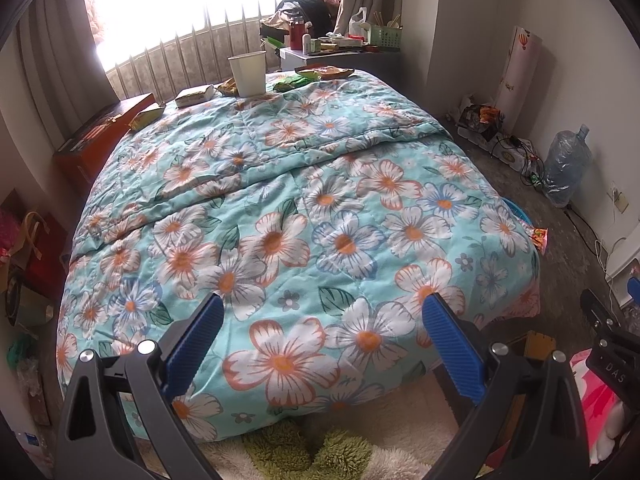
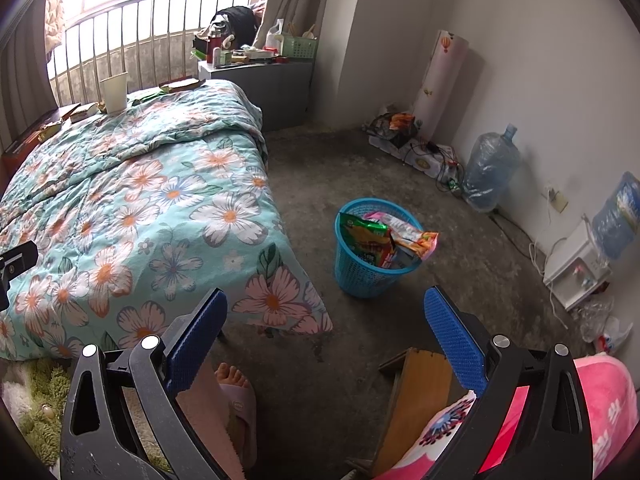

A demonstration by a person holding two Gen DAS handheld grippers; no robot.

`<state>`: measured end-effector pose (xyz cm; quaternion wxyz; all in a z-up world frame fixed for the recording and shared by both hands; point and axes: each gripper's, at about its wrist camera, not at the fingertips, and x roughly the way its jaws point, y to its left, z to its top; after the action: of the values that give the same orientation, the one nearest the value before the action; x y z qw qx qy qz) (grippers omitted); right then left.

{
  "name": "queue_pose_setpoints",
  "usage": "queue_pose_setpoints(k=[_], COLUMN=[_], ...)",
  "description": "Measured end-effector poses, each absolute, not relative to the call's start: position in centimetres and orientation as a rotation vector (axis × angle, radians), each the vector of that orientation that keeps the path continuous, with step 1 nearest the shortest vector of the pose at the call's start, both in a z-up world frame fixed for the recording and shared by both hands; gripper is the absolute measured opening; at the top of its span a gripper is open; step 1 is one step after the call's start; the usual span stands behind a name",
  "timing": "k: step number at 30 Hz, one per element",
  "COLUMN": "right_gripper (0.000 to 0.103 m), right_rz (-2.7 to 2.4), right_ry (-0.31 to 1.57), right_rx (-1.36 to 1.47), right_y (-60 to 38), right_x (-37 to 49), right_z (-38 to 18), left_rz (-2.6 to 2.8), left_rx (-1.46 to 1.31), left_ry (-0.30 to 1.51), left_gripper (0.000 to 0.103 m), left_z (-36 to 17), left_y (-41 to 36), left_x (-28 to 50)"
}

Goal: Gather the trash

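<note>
Both blue-padded grippers, left (image 1: 322, 316) and right (image 2: 326, 312), are held wide apart and empty. Snack wrappers (image 1: 324, 73) and a white paper cup (image 1: 248, 74) are seen far ahead of the left gripper on the floral quilt (image 1: 280, 200). A blue mesh plastic bin (image 2: 374, 252), partly filled, is seen just ahead of the right; a long reach forward is likely needed next.

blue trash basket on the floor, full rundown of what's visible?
The blue trash basket is a round, tapered bin of what looks like plastic lattice mesh with a solid rim. It stands upright on the bare grey floor, beside the bed's foot-side corner but apart from it. It is nearly full: a green-and-yellow snack bag and an orange wrapper stick out over the rim. Neither gripper touches it. In the left wrist view only a sliver shows past the quilt edge.
</note>
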<state>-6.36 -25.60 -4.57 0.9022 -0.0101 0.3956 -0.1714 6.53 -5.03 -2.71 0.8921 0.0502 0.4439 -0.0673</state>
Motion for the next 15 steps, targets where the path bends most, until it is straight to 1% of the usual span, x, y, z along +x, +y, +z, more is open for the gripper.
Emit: queue_pose_setpoints(k=[15], right_gripper=[0.095], right_rz=[-0.356], right_ry=[0.818], right_rx=[-0.021], right_y=[-25.52], right_x=[-6.31], right_z=[-4.58], left_rz=[-0.141], left_rx=[0.106], left_ry=[0.922], left_gripper=[0.097], left_z=[-2.87], left_y=[-5.07], left_x=[6.43])
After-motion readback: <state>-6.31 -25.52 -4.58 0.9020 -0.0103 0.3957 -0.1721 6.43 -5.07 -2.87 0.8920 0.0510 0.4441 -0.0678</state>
